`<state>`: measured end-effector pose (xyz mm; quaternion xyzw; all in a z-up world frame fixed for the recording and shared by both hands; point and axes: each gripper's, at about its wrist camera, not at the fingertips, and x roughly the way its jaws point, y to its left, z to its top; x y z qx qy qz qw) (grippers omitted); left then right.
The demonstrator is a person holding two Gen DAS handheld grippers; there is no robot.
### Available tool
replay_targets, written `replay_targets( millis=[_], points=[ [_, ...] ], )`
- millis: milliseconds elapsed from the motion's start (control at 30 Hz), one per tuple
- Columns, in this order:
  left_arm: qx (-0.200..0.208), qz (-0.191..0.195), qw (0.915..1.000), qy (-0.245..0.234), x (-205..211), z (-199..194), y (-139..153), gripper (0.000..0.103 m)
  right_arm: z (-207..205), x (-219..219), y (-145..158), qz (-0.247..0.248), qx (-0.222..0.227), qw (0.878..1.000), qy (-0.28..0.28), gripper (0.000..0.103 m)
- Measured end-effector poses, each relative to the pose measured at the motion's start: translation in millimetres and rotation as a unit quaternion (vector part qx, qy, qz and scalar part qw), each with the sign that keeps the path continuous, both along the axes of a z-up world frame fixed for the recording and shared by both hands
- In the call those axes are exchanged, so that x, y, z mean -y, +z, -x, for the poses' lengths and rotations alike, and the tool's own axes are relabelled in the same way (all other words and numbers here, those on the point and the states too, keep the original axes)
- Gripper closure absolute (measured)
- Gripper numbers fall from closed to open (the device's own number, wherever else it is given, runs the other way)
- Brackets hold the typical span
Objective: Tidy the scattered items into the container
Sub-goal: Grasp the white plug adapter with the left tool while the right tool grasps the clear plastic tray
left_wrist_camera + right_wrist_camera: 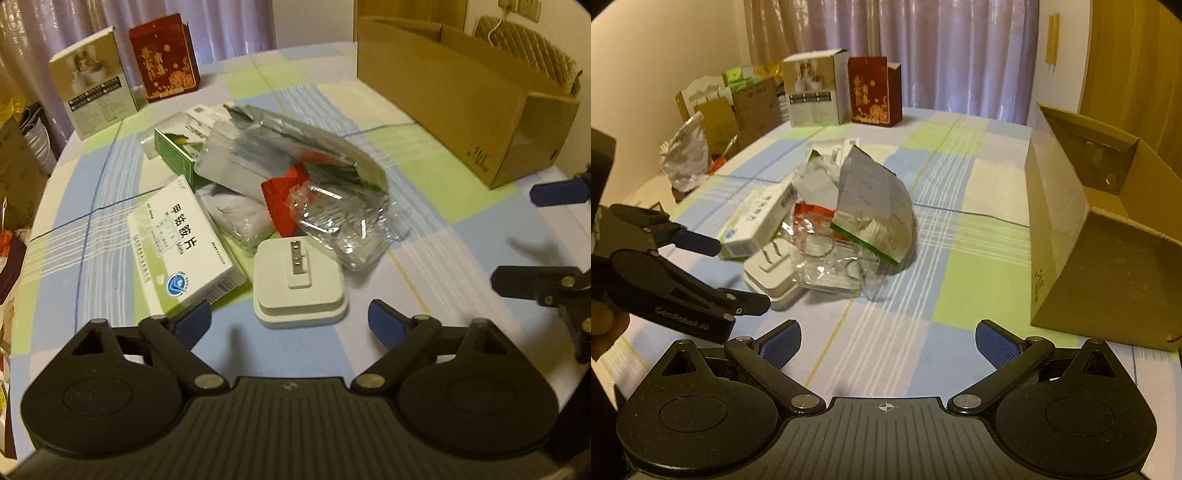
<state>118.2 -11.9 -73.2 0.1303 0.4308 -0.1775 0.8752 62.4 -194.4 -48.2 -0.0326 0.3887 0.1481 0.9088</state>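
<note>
A pile of items lies mid-table: a white plug adapter (299,284) (772,273), a white medicine box (184,243) (757,218), a green box (177,151), a silver foil bag (288,147) (871,199), a red packet (284,199) and a clear plastic packet (343,225) (831,266). My left gripper (288,323) (740,275) is open, just short of the adapter. My right gripper (888,343) (535,240) is open over bare cloth, right of the pile. An open cardboard box (461,107) (1056,206) stands to the right.
A checked cloth (960,251) covers the round table. An upright white carton (92,81) and a red gift box (164,61) stand at the far edge. Cartons (731,107) and a crumpled foil bag (683,158) sit beyond the left edge. A padded chair (528,48) is behind the cardboard box.
</note>
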Motion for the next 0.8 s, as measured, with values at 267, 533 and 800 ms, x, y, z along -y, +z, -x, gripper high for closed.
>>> replay_targets(
  millis=[267, 533, 800],
  points=[
    [-0.021, 0.027, 0.9994, 0.003, -4, -17, -18, 0.042, -14, 0, -18, -0.002, -0.022, 1.0, 0.002, 0.0],
    [-0.042, 0.025, 0.9988, 0.011, -32, -4, -11, 0.043, -38, -20, -27, -0.035, -0.022, 0.999, 0.033, 0.0],
    [-0.053, 0.022, 0.9981, 0.022, -57, 2, -14, 0.042, -68, -51, -43, -0.057, -0.017, 0.997, 0.052, 0.0]
  ],
)
